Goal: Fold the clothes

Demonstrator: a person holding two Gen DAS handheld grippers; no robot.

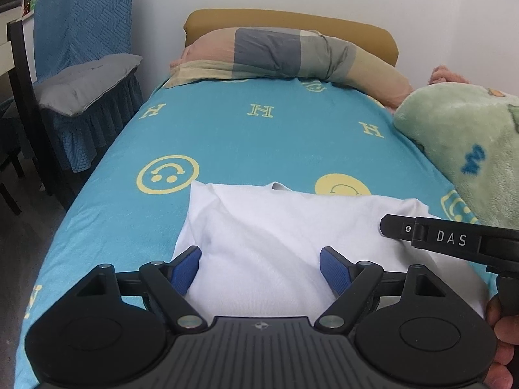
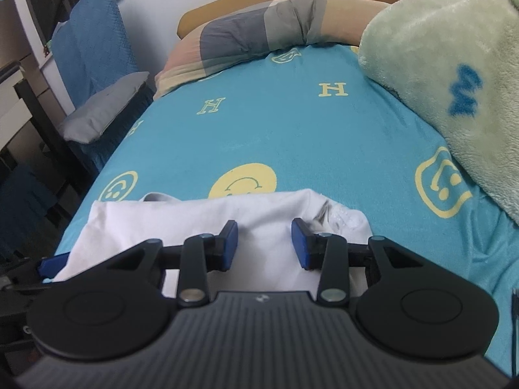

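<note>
A white garment point(image 1: 275, 223) lies partly folded on the turquoise bed sheet point(image 1: 243, 142), close to the near edge, with its collar at the far side. My left gripper point(image 1: 259, 261) hovers over its near left part, jaws wide open, cloth beneath and no grip. My right gripper point(image 2: 264, 243) is over the garment's point(image 2: 194, 217) right half with its jaws half closed. A clear gap stays between the blue pads point(image 2: 300, 246), and the cloth looks smooth there. One black finger point(image 1: 431, 236) of the right gripper shows in the left wrist view.
A striped pillow point(image 1: 285, 55) lies against the tan headboard point(image 1: 292, 21). A green fleece blanket point(image 1: 467, 149) is heaped along the bed's right side. Left of the bed stands a chair with a blue cover point(image 1: 84, 32) and grey cushion point(image 1: 84, 84). A hand point(image 1: 501, 340) holds the right gripper.
</note>
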